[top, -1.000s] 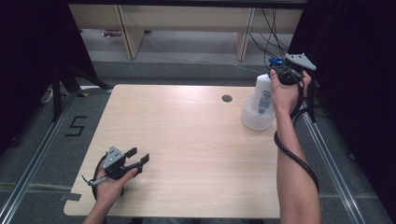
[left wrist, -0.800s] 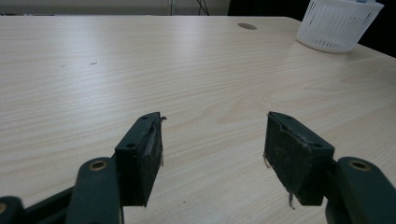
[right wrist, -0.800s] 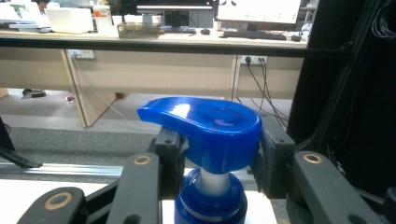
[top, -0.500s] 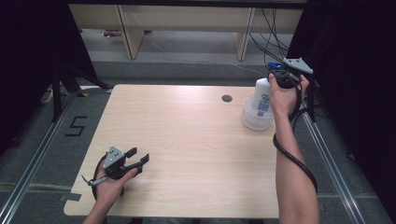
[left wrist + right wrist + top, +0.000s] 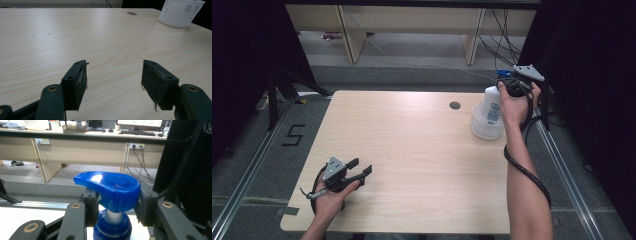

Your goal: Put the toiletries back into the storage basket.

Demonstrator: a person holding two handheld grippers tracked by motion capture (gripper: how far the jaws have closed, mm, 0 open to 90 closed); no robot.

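At the far right corner of the table, a white plastic pump bottle with a glossy blue, rounded pump head is seen standing upright inside a round white plastic basket with thin vertical slots in its wall. A blue-printed label is carried on the bottle's smooth, cylindrical body. The pump head is gripped from both sides by the right gripper, its black jaws pressed against the head just above the white stem and the ribbed blue collar. That gripper is held in the person's right hand, and a thick black cable is trailed from it along the forearm. The pale wood-grain laminate table has a matte surface and rounded corners, and a small dark round hole is set in it near the basket. Well apart, at the near left corner, the left gripper is held low over the tabletop, its flat, worn black pads spread wide with nothing between them.
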